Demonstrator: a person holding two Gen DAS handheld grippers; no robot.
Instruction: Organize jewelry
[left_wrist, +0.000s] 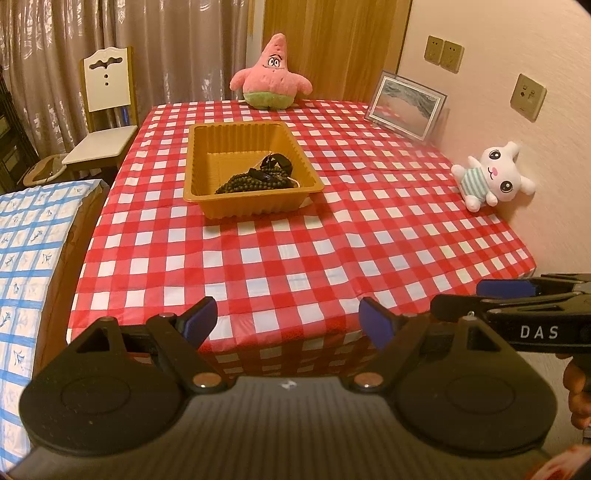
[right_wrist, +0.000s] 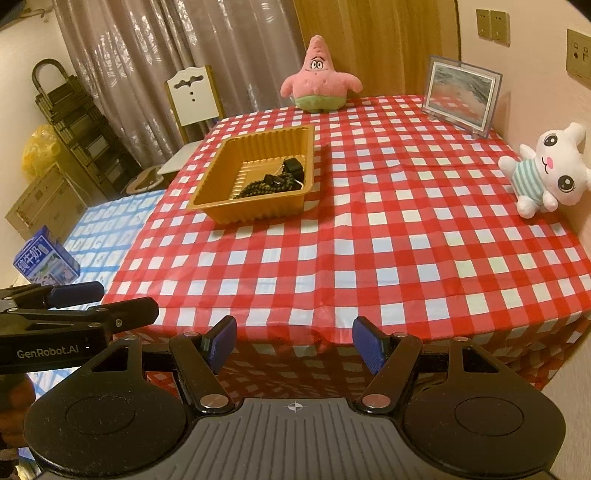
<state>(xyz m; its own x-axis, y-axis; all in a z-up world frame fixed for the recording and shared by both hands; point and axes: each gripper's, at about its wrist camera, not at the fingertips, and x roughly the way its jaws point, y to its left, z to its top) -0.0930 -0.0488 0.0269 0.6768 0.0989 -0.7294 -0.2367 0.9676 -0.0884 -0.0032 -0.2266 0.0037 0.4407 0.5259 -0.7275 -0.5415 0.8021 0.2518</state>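
The left tool (left_wrist: 286, 319) is open with nothing in it, near the surface's (left_wrist: 258, 266) close edge. Far and a bit left sits the tan tray (left_wrist: 236, 147), with the dark beads (left_wrist: 258, 179) inside. The right tool (right_wrist: 293, 343) is open and empty too.

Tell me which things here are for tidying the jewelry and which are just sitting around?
For the job: the tan tray, the dark bead jewelry lying in it, the left gripper and right gripper, both open.

Just sitting around: pink star plush, white bunny plush, picture frame, milk carton, chair.
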